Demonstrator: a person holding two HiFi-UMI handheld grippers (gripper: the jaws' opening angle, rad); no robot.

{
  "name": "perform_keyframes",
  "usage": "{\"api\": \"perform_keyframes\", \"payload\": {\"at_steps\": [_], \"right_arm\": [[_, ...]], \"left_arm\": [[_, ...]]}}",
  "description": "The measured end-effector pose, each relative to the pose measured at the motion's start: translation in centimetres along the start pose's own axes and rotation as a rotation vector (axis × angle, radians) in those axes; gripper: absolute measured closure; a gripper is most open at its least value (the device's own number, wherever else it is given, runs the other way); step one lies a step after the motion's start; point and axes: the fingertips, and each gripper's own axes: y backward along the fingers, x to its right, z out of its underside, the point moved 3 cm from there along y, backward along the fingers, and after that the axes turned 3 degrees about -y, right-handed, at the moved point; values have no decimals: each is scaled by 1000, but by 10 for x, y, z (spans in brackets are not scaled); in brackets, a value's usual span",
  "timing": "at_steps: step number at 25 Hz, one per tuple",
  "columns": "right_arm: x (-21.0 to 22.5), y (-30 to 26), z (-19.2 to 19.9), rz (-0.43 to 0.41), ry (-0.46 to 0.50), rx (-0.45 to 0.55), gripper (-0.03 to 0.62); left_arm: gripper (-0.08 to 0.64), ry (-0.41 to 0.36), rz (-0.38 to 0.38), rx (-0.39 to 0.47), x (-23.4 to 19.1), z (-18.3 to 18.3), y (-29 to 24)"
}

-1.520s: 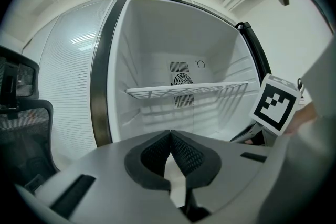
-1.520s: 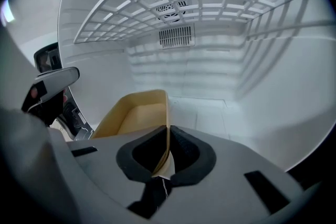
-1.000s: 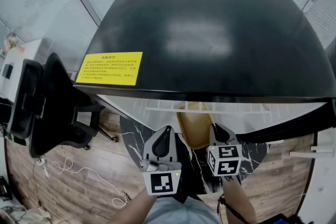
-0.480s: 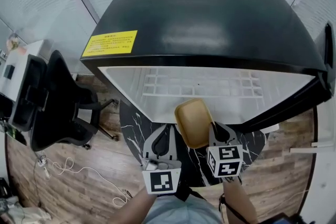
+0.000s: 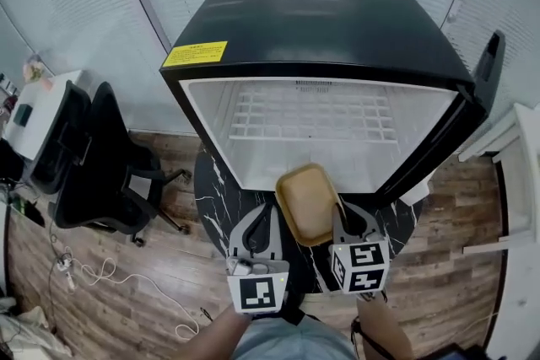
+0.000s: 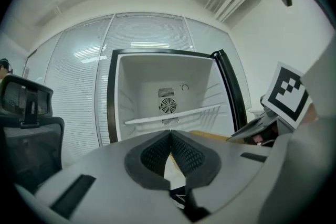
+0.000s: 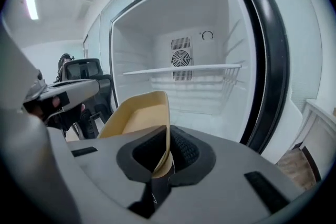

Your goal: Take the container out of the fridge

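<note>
Container long axis points ahead of right gripper fingers toward fridge, hollow up; fingers pinch near rim, hiding it. Left gripper fingers pressed together, empty.

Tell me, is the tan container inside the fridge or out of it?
Out. The right claw grips the tan container by its rim, in front of the open fridge.

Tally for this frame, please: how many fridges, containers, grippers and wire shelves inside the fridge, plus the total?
fridge, door open: 1
container, tan, outside the fridge: 1
grippers: 2, the left gripper shut and empty, the right gripper shut on the container's rim
wire shelf: 1
Total: 5
</note>
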Motion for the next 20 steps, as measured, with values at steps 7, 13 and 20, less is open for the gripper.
{"api": "perform_keyframes", "payload": {"at_steps": [7, 13, 20], "right_arm": [[-15, 65, -9, -29, 16, 75, 565], [-30, 106, -29, -32, 25, 166, 565], [-54, 134, -46, -9, 36, 241, 565]], "left_arm": [[545, 41, -24, 2, 15, -24, 48], [545, 42, -55, 48, 9, -49, 74], [545, 40, -73, 84, -13, -72, 94]]}}
